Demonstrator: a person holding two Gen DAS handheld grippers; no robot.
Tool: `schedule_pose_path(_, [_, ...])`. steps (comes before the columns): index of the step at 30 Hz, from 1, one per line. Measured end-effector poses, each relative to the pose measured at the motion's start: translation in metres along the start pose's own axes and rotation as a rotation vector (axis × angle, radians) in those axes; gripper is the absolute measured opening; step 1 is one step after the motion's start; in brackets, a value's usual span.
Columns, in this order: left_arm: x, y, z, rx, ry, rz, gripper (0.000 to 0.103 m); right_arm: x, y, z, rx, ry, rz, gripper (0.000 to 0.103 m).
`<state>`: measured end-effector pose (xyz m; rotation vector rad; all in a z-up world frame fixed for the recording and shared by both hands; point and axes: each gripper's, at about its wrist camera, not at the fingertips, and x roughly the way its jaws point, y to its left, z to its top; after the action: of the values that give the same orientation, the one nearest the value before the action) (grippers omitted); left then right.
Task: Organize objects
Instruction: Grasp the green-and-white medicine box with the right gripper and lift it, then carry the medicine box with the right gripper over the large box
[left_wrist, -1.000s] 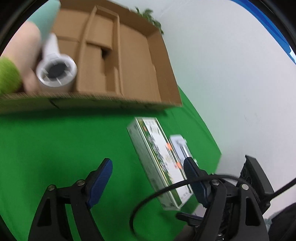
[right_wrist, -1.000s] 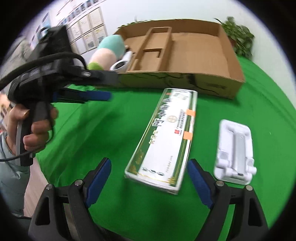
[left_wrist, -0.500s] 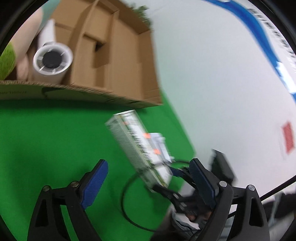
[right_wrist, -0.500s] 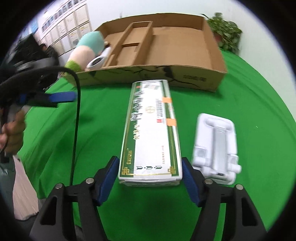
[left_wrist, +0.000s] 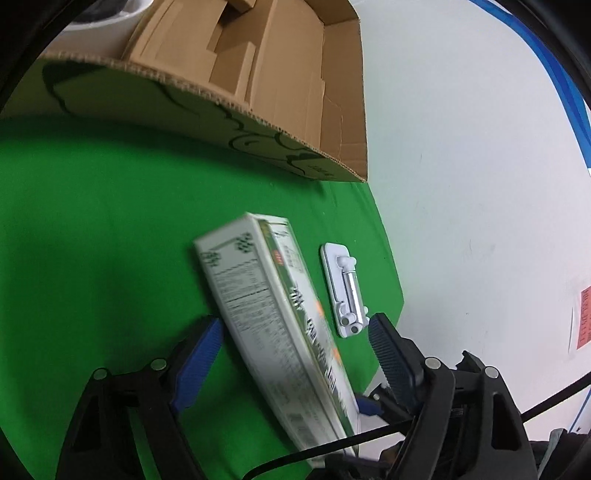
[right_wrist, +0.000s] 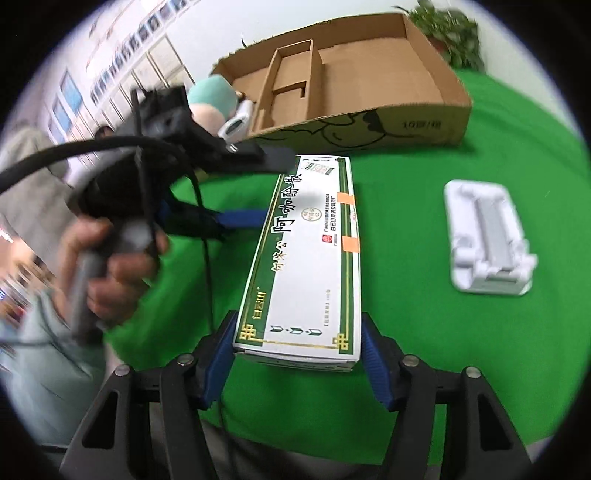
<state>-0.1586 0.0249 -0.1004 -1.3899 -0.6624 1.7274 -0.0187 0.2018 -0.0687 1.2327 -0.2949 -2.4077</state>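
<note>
A long white and green carton (right_wrist: 310, 251) is held at its near end by my right gripper (right_wrist: 297, 354), whose blue pads press its two sides; it looks lifted off the green cloth. In the left wrist view the same carton (left_wrist: 273, 325) tilts between the open fingers of my left gripper (left_wrist: 291, 354), which do not touch it. The left gripper (right_wrist: 255, 184) also shows beside the carton's far left side. A white plastic holder (right_wrist: 487, 240) lies to the right, also seen in the left wrist view (left_wrist: 345, 291).
An open cardboard box (right_wrist: 369, 125) with inner dividers stands at the back of the green cloth (right_wrist: 443, 332). A plush toy (right_wrist: 210, 103) and a white cylinder (right_wrist: 236, 122) lie in its left part. A potted plant (right_wrist: 450, 33) stands behind. The table edge is near.
My right gripper moved in and shut on the carton's near end, then raised it. My left gripper swung toward the carton and now straddles it, still open.
</note>
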Motion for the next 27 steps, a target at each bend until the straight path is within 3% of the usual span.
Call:
schedule_pose_path(3, [0.002, -0.003, -0.002, 0.003, -0.009, 0.003, 0.06, 0.0, 0.009, -0.001, -0.034, -0.012, 0.028, 0.061])
schedule_pose_path(5, [0.0, -0.005, -0.003, 0.009, -0.026, -0.002, 0.043, 0.001, 0.016, -0.002, -0.074, -0.015, 0.004, 0.061])
schedule_pose_path(14, [-0.016, -0.053, -0.003, 0.148, -0.118, -0.021, 0.037, -0.007, 0.027, 0.003, -0.15, -0.079, -0.057, 0.06])
schedule_pose_path(23, [-0.042, -0.118, 0.008, 0.321, -0.195, 0.022, 0.037, -0.024, 0.027, 0.025, -0.192, -0.197, -0.077, 0.059])
schedule_pose_path(27, [-0.061, -0.15, 0.021, 0.399, -0.233, 0.05, 0.037, -0.028, 0.031, 0.05, -0.21, -0.264, -0.071, 0.059])
